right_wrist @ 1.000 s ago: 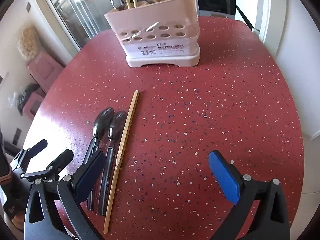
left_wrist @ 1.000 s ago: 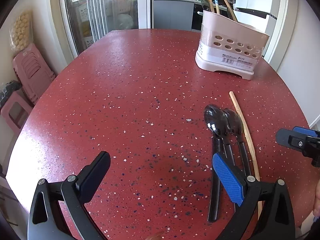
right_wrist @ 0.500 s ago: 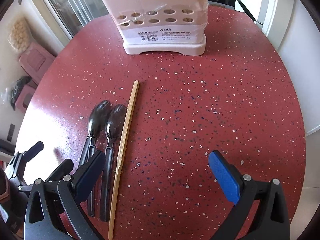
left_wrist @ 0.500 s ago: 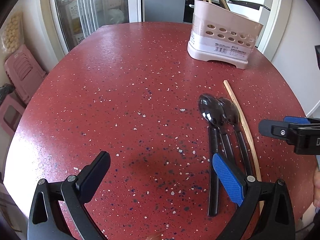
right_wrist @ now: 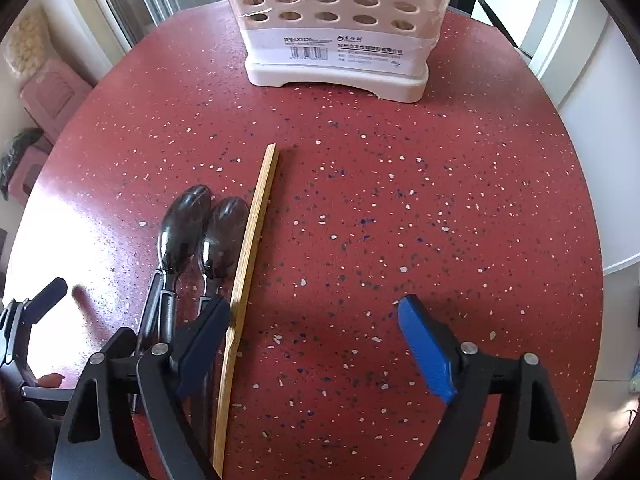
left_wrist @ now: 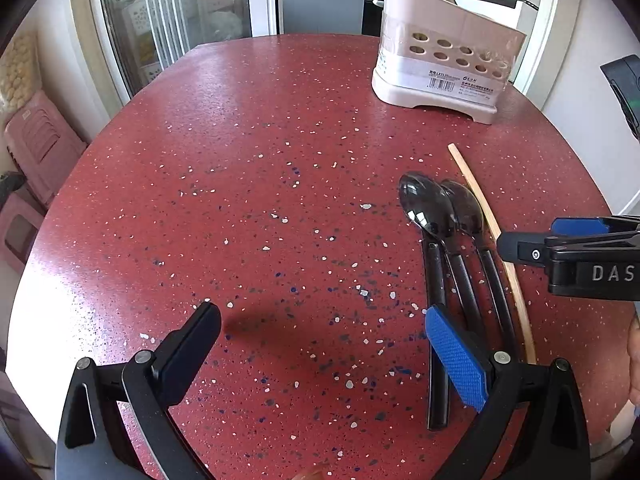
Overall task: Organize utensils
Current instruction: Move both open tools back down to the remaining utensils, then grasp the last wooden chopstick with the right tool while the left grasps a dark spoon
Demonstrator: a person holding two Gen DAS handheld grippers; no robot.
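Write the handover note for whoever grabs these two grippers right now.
Left gripper: open, empty, above bare table.
Right gripper: jaws closing, nothing pressed yet; the wooden chopstick lies just inside its left finger.
On the table: two black spoons side by side, chopstick along their right.
Utensil holder at the far edge already holds some utensils.
Left to do: chopstick and both spoons into the holder.
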